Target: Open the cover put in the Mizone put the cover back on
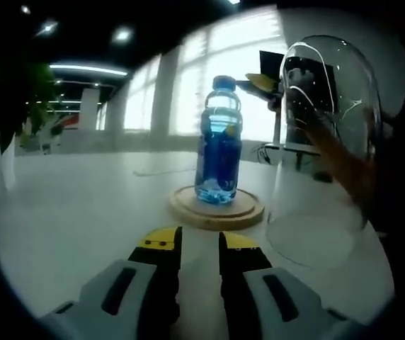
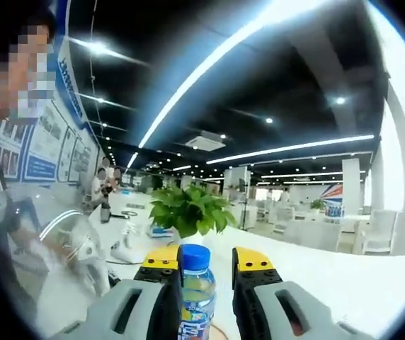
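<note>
A Mizone bottle (image 1: 219, 142) with blue drink and a blue cap stands upright on a round wooden base (image 1: 217, 210) on the white table. The clear glass dome cover (image 1: 323, 149) stands on the table just right of the base, off the bottle. My left gripper (image 1: 200, 244) is low over the table in front of the base, open with nothing between its jaws. My right gripper (image 1: 259, 81) reaches in at cap height from the right. In the right gripper view the bottle's cap (image 2: 194, 256) sits between the open jaws of my right gripper (image 2: 207, 261), with a gap on one side.
The glass dome (image 2: 47, 234) shows at the left of the right gripper view. A potted green plant (image 2: 188, 211) stands on the table beyond the bottle. A person's arm (image 1: 344, 166) shows through the dome. Chairs and desks lie far behind.
</note>
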The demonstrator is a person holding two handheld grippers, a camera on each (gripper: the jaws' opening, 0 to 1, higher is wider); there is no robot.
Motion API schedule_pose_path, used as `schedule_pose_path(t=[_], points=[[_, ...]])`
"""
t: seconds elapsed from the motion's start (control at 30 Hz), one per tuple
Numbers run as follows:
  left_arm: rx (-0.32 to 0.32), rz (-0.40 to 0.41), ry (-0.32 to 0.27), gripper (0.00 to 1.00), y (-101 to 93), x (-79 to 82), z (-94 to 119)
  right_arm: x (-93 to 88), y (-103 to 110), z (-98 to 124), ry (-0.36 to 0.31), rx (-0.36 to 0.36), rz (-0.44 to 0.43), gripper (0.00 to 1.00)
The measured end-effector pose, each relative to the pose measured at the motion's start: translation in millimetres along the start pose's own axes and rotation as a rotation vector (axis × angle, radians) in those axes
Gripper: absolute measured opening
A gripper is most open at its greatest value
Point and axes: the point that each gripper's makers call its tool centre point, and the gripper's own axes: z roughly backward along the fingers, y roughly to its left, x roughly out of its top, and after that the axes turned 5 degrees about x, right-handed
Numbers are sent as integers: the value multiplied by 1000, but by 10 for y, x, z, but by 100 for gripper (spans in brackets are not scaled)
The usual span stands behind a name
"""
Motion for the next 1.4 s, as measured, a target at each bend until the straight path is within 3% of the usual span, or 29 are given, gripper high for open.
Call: schedule_pose_path(t=[0.23, 0.67, 1.27, 1.4], points=[[12, 15, 2, 16, -11, 9, 9, -161, 23, 327, 0, -46, -37, 21], [2, 1, 3, 16, -41, 8, 7, -530, 29, 745, 41, -121, -94, 20], [-2, 3, -4, 16, -49, 21, -5, -850, 84, 1054, 52, -174, -157, 18], [-5, 1, -7, 16, -51, 25, -5, -936, 91, 1102, 63, -208, -144, 13]])
